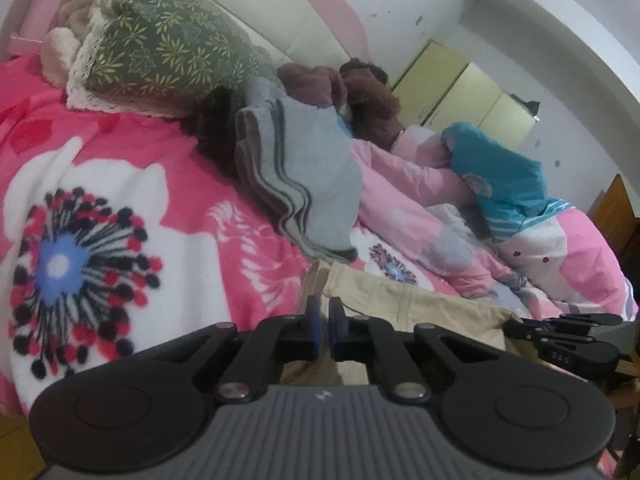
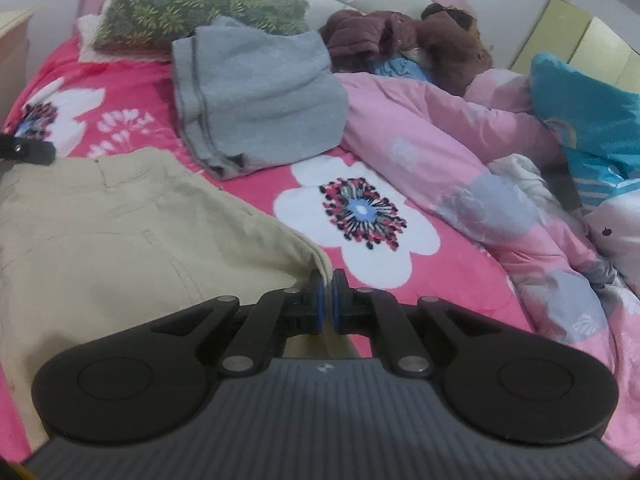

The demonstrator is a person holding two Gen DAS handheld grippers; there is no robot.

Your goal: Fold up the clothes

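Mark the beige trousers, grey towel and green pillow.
beige trousers (image 2: 120, 232), right wrist view, seat panel.
grey towel (image 2: 260, 96), right wrist view, top fold.
green pillow (image 1: 168, 44), left wrist view, patterned face.

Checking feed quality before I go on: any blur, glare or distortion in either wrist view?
Left wrist view: strong fisheye bend, near blanket flower soft, grey towel sharper, no glare. Right wrist view: mild blur overall, khaki trousers soft and flatly lit, dark corners from the lens rim.
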